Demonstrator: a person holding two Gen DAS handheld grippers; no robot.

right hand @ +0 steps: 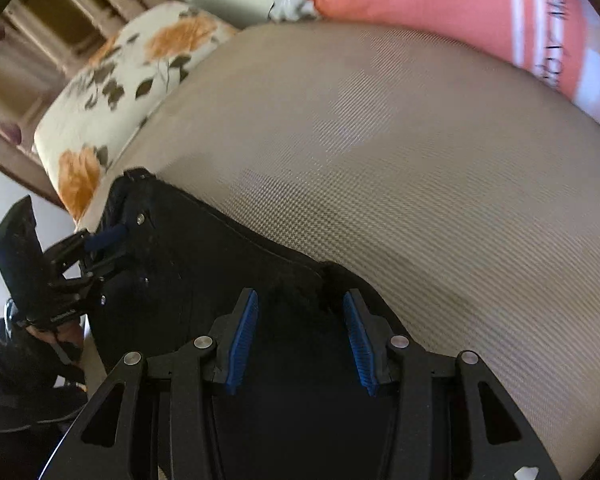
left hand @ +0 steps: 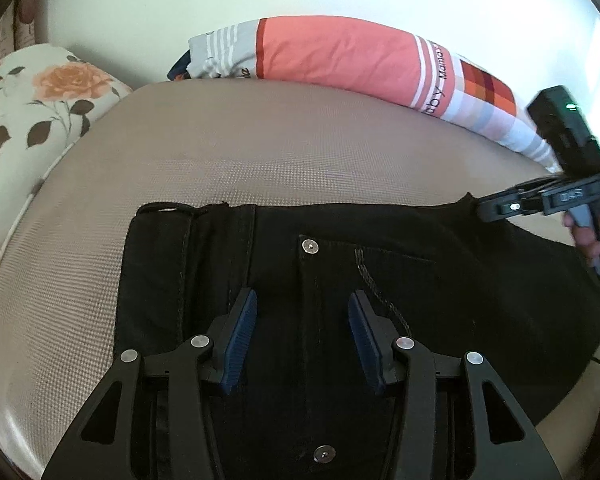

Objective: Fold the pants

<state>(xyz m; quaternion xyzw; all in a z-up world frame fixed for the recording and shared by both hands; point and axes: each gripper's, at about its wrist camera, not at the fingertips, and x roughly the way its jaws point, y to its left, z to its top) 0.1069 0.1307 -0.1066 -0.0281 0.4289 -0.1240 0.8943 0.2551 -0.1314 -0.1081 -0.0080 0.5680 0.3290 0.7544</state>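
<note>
Black pants (left hand: 380, 280) lie flat on the beige bed surface (left hand: 260, 152), the metal waist button (left hand: 310, 246) facing up. My left gripper (left hand: 302, 300) hovers over the fly area just below that button. Its blue pads stand apart and only flat cloth shows between them. In the right wrist view this gripper (right hand: 120, 248) sits at the pants' (right hand: 204, 248) left end. My right gripper (right hand: 300, 298) is at the far edge of the pants, jaws apart, a small raised corner of black cloth between the tips. It also shows at the far right edge (left hand: 488, 210).
A pink striped pillow (left hand: 340, 52) lies along the wall behind the pants. To the left sits a floral cushion (left hand: 40, 100). A person's hand (left hand: 588, 236) holds the right gripper; a dark sleeve (right hand: 12, 356) is behind the left one.
</note>
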